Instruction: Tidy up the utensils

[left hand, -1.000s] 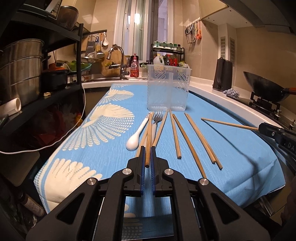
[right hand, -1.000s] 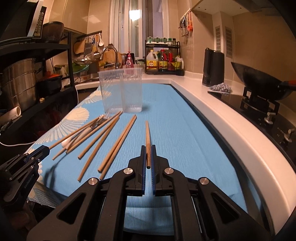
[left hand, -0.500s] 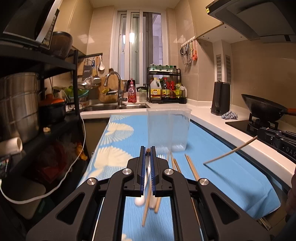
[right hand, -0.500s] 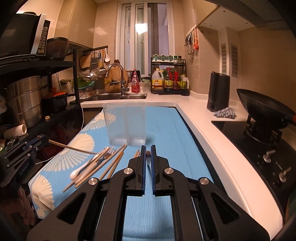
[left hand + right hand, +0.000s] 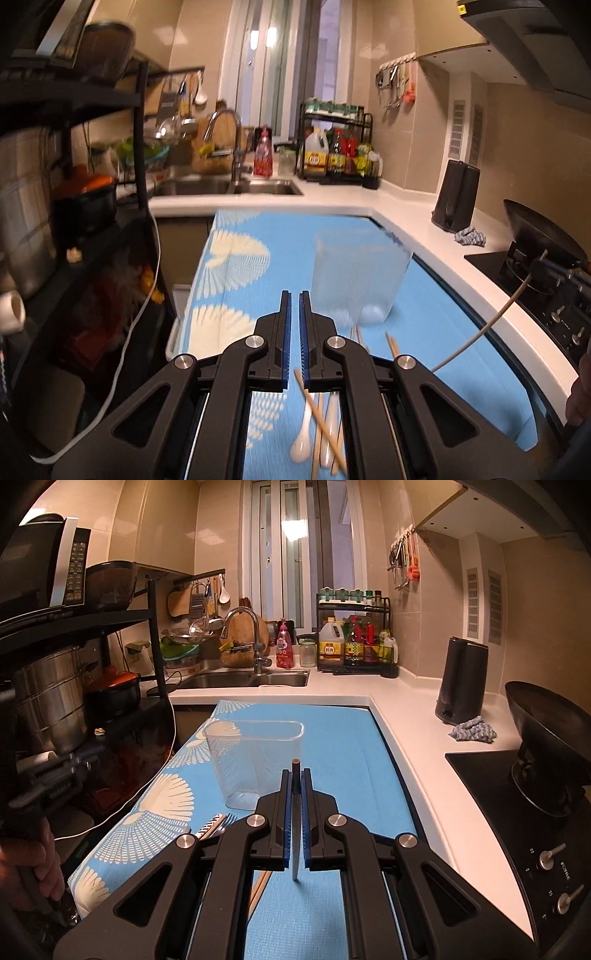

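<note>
Right claw (image 5: 294, 805) grips a chopstick (image 5: 295, 834) pointing forward along its fingers.

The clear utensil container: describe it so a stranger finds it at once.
Start at the blue cloth with white fan shapes covering the counter before the sink. On it stands the clear plastic container, upright and empty. Unlike the chopsticks, fork and spoon lying flat nearby, it is see-through.

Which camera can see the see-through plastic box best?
The right wrist view shows the clear plastic container best: it is sharp, its whole rim shows, and it looks empty, standing on the blue cloth. In the left wrist view the container is blurred, its lower left hidden behind the fingers.
</note>
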